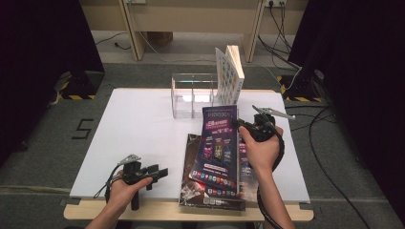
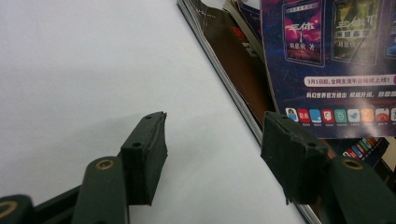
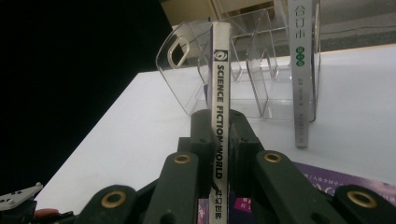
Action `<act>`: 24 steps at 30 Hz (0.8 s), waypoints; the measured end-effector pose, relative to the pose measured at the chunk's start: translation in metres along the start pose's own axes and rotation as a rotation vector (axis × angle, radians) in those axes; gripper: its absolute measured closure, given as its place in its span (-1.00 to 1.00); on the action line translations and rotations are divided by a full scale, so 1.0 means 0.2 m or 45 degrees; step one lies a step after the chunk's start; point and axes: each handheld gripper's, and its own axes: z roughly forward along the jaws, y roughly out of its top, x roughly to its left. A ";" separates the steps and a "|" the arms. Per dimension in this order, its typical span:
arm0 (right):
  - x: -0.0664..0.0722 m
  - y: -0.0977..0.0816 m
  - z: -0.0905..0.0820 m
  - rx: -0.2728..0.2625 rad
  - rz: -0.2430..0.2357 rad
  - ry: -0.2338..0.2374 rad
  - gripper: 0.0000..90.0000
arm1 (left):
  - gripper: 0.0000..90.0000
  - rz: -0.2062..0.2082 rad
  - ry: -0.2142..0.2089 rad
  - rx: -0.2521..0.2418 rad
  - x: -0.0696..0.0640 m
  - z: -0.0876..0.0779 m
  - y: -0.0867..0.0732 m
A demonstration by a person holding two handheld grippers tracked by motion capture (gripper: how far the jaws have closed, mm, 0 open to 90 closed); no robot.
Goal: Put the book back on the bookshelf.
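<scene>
Nearest the high view's lens, a person's two hands come in over the table's front edge, each with a gripper. Held low at the near left of the white table top (image 1: 143,124), the left gripper (image 1: 160,172) has its jaws standing well apart with nothing between them; in its own view the bare table lies between the pads, and the stacked magazines sit just beyond.

By the right gripper (image 3: 218,140) a magazine (image 1: 217,148) is gripped, the jaws being pressed together on its spine, where "SCIENCE FICTION WORLD" can be read. It is seen lifted and tilted above a second, dark-covered magazine (image 1: 191,191) lying flat at the table's near edge. Beyond, a clear acrylic file rack (image 1: 191,95) stands at the far side, with a white-spined book (image 1: 229,74) leaning upright at its right end.

The held magazine is judged light, thin and glossy, so it is likely to be slippery and to sag or fan open if taken by a loose page edge. The bound spine is judged the stiffest part and the best place for a hold. Should it be meant for the rack, a hold near mid-spine would probably keep it upright.
</scene>
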 end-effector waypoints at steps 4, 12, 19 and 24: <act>0.02 0.02 -0.01 -0.026 -0.025 -0.007 0.85 | -0.12 0.000 0.001 -0.001 0.00 0.00 0.00; 0.04 0.05 -0.01 -0.083 -0.032 -0.017 0.85 | -0.12 -0.002 0.001 -0.008 0.00 -0.01 0.00; 0.05 0.08 -0.01 -0.131 -0.055 -0.040 0.85 | -0.12 -0.002 -0.002 -0.011 0.01 -0.01 0.01; 0.07 0.09 -0.01 -0.158 -0.071 -0.059 0.85 | -0.12 0.001 0.000 -0.009 0.00 -0.01 0.01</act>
